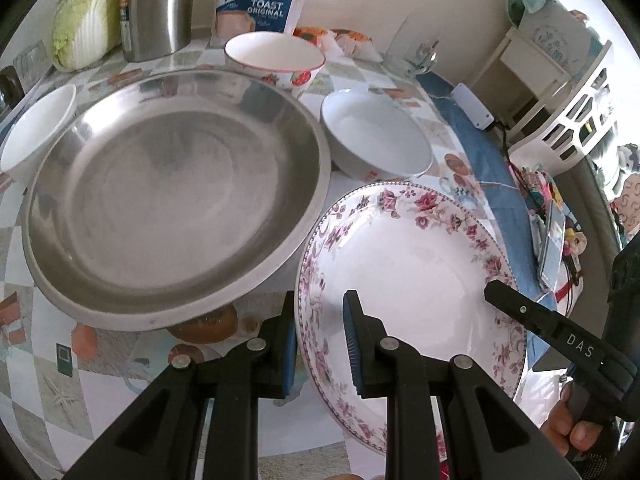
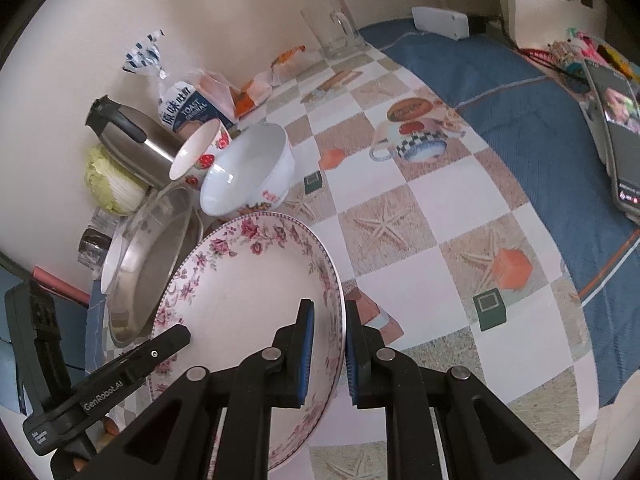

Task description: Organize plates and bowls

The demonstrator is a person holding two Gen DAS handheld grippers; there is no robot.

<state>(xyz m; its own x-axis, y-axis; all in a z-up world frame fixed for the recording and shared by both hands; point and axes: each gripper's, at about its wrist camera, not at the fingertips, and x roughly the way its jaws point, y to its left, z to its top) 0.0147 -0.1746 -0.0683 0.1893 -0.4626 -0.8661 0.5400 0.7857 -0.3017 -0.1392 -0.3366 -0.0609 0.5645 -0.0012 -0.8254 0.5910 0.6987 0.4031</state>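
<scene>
A floral plate (image 1: 404, 264) (image 2: 248, 292) is held tilted above the table between both grippers. My left gripper (image 1: 320, 340) straddles its left rim, one finger on each face, jaws close on the rim. My right gripper (image 2: 325, 346) straddles its right rim the same way; its finger shows in the left wrist view (image 1: 532, 316). A big steel basin (image 1: 172, 196) (image 2: 152, 264) lies to the left. A white bowl (image 1: 376, 136) (image 2: 252, 168), a strawberry bowl (image 1: 276, 56) (image 2: 200, 152) and another white bowl (image 1: 36, 128) stand around it.
A kettle (image 1: 156, 8), a cabbage (image 1: 84, 12) and a toast bag (image 1: 256, 4) stand at the wall. A glass mug (image 2: 336, 28) is at the back. A phone (image 2: 616, 128) and a white box (image 2: 440, 22) lie on the blue cloth (image 2: 500, 80).
</scene>
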